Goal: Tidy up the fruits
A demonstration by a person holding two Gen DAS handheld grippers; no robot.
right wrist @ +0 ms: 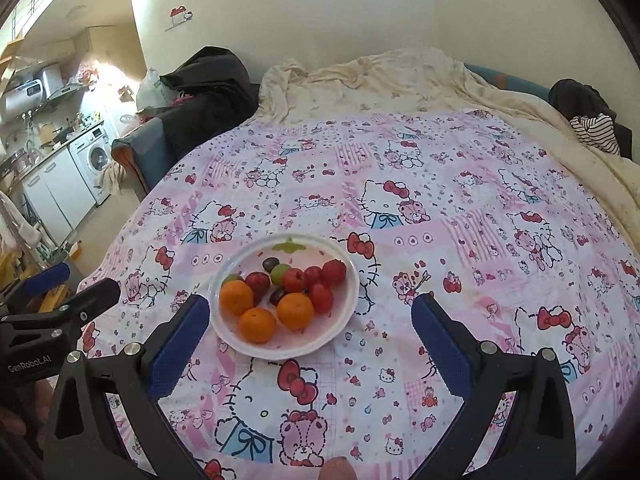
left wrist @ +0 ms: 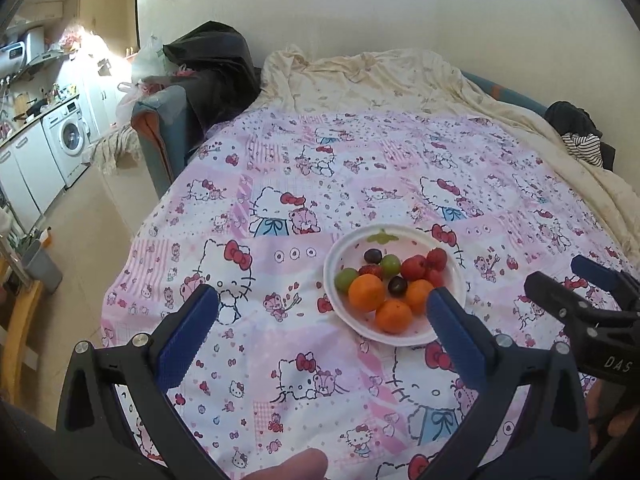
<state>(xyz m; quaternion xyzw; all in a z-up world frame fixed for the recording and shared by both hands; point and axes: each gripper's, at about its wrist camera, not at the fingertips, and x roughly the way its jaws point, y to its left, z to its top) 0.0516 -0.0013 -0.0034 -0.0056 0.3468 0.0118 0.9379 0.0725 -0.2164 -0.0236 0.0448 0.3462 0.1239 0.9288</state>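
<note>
A white plate (left wrist: 334,276) sits on a pink Hello Kitty sheet and holds three oranges (left wrist: 365,292), red strawberries (left wrist: 414,267), two green grapes (left wrist: 390,265) and two dark grapes (left wrist: 373,256). It also shows in the right wrist view (right wrist: 344,320). My left gripper (left wrist: 322,300) is open and empty, hovering short of the plate, which lies toward its right finger. My right gripper (right wrist: 310,308) is open and empty, the plate toward its left finger. Each gripper shows at the edge of the other's view.
A cream blanket (left wrist: 380,76) is bunched at the bed's far side. A black bag (left wrist: 216,60) sits on a blue chair at the left. Dark and striped clothes (left wrist: 580,132) lie at the far right. A kitchen with a washing machine (left wrist: 70,136) is far left.
</note>
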